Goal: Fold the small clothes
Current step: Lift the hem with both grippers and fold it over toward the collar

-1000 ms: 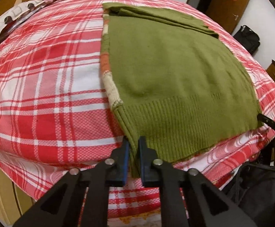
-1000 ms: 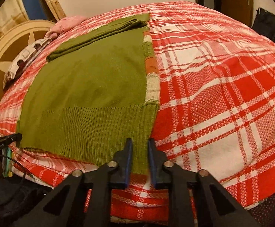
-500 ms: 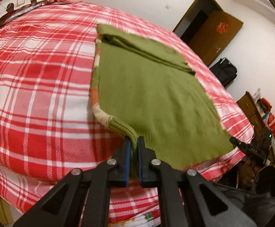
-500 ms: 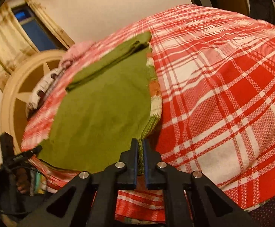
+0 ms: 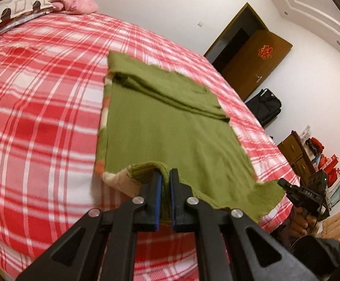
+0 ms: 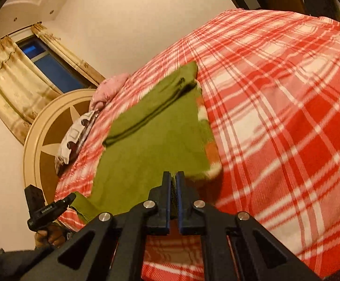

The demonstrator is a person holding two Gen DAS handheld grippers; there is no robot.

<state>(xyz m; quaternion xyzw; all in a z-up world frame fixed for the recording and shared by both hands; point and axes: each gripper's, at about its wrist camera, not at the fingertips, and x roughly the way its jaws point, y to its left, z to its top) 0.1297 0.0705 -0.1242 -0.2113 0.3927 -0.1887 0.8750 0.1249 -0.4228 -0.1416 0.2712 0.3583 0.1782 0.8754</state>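
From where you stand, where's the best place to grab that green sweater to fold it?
By the two corners of its ribbed hem, from the near bed edge: the green sweater lies flat, hem nearest, and each hand-held gripper already pinches one.

You have a bed (image 5: pixel 41 121) in front of you, covered by a red, pink and white plaid blanket (image 6: pixel 287 107) that reaches down over its near edge. A green knit sweater (image 5: pixel 160 135) lies flat across the middle of that blanket, its sleeves folded over the far part; its near ribbed hem is raised off the blanket at both corners. At the head end a pink pillow (image 5: pixel 74 3) and a grey-and-white patterned pillow (image 5: pixel 13 9) rest against a round headboard (image 6: pixel 43 126).
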